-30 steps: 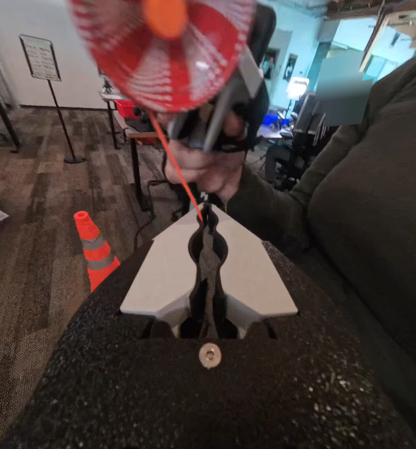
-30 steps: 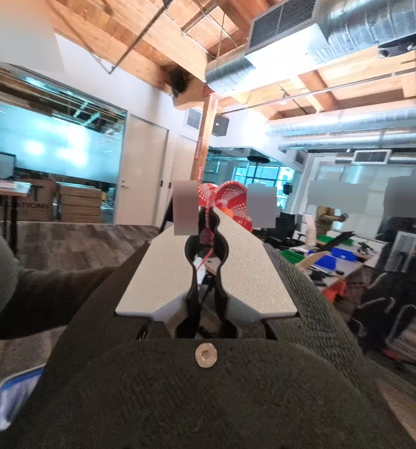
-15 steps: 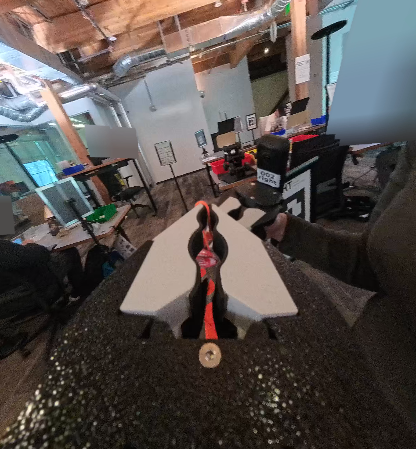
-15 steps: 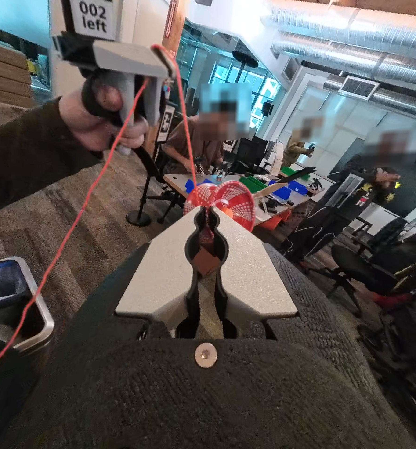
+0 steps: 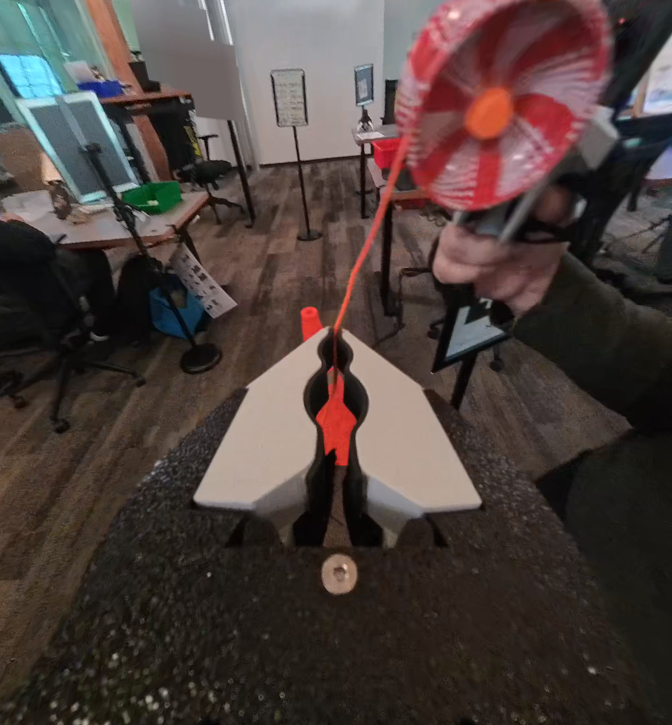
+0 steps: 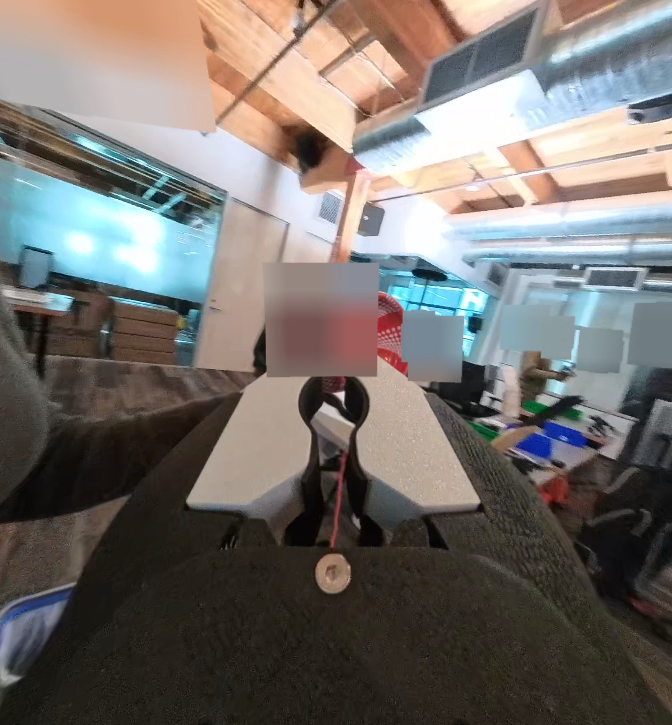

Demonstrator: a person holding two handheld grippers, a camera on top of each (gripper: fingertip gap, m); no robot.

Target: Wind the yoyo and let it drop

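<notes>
A red-and-white yoyo [image 5: 499, 106] with an orange hub is at the upper right of the left wrist view. The right gripper holds it by the rim, with one grey finger [image 5: 597, 145] showing behind it and a hand below. A taut red string [image 5: 365, 255] runs from the yoyo's groove down to my left gripper [image 5: 336, 337], which is shut on it. In the right wrist view my right gripper [image 6: 333, 378] is shut on the yoyo [image 6: 391, 333]. A blur patch hides its tips. The string [image 6: 340, 506] shows between the fingers.
An orange cone [image 5: 310, 317] stands on the floor just past the left gripper. Sign stands [image 5: 289, 98], a table [image 5: 102, 227] with a green bin, office chairs and a seated person [image 5: 8, 274] are to the left. Desks with blue bins [image 6: 558, 435] and people are at the right. About 12 centimetres separates my left fingertips from my right.
My left gripper has swung around the yoyo with the string pinched: from below it, to pointing away, and back to below and left of it. The right gripper tilted down, then up again.
</notes>
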